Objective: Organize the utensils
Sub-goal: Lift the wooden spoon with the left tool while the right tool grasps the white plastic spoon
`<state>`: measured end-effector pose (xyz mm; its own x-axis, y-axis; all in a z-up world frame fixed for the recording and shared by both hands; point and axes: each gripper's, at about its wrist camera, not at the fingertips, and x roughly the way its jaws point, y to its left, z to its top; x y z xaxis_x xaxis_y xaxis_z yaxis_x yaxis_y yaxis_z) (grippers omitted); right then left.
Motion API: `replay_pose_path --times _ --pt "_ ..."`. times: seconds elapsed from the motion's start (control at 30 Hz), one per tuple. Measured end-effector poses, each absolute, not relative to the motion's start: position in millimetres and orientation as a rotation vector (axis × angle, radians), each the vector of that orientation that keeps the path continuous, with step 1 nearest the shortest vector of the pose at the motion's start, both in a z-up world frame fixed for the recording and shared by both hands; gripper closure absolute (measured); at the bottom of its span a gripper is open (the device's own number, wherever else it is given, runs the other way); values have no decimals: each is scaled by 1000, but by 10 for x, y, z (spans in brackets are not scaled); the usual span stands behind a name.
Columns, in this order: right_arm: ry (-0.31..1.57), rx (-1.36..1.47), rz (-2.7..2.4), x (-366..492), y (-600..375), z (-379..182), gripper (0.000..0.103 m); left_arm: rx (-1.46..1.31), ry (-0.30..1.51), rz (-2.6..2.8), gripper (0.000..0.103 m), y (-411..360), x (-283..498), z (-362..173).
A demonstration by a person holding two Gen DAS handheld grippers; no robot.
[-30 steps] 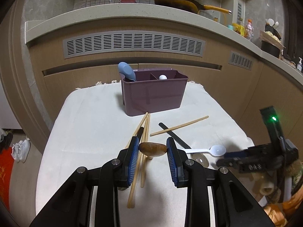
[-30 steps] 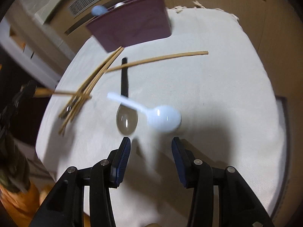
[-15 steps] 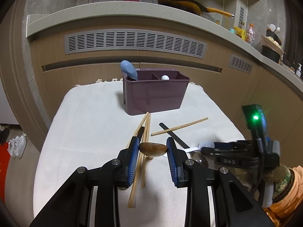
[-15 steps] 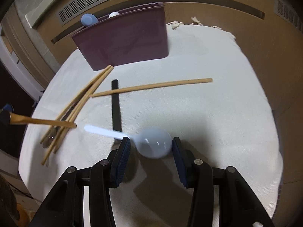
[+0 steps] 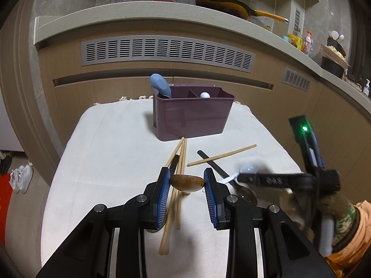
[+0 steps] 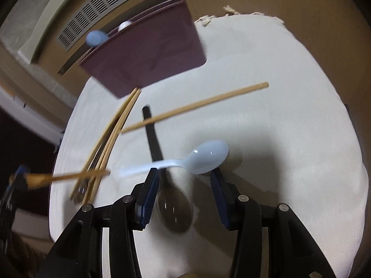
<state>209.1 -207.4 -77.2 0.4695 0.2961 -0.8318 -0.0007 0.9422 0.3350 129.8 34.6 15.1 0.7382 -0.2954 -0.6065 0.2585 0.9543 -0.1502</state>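
Note:
My left gripper (image 5: pixel 187 181) is shut on a brown wooden spoon (image 5: pixel 187 182), gripping its bowl above the table; its handle shows in the right wrist view (image 6: pixel 69 176). My right gripper (image 6: pixel 184 178) is open, its fingers on either side of a pale blue plastic spoon (image 6: pixel 204 156) that is tilted up off the cloth. A black-handled metal spoon (image 6: pixel 174 210) lies beneath it. Wooden chopsticks (image 5: pixel 178 162) and a single chopstick (image 6: pixel 197 105) lie in front of the purple utensil caddy (image 5: pixel 192 113), which holds a blue spoon (image 5: pixel 160 88) and a white utensil (image 5: pixel 205 95).
The table wears a white cloth (image 5: pixel 111 153) with edges close on all sides. A wood cabinet front with a grey vent (image 5: pixel 167 51) stands right behind it. A counter above carries a pan (image 5: pixel 222 4). Shoes (image 5: pixel 20 177) lie on the floor at left.
My right gripper moved in over the pale blue spoon and tilted; the spoon's bowl now sits raised between its open fingers. My left gripper kept hold of the wooden spoon and barely moved.

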Motion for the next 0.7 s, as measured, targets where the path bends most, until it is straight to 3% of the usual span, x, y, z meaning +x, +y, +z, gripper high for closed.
replay_pose_path --times 0.3,0.33,0.4,0.5,0.7 --pt "970 85 4 2414 -1588 -813 53 -101 667 -319 72 482 1319 103" --pt "960 54 12 2425 -1552 -811 56 -104 668 -318 72 495 1320 97" --pt "933 -40 62 2415 -1458 -788 87 -110 671 -316 72 518 1315 88" --pt "902 -126 133 2328 -1418 -731 95 -109 672 -307 72 536 1308 85" --pt "874 -87 274 2131 -1567 -423 98 -87 673 -291 72 470 1288 126"
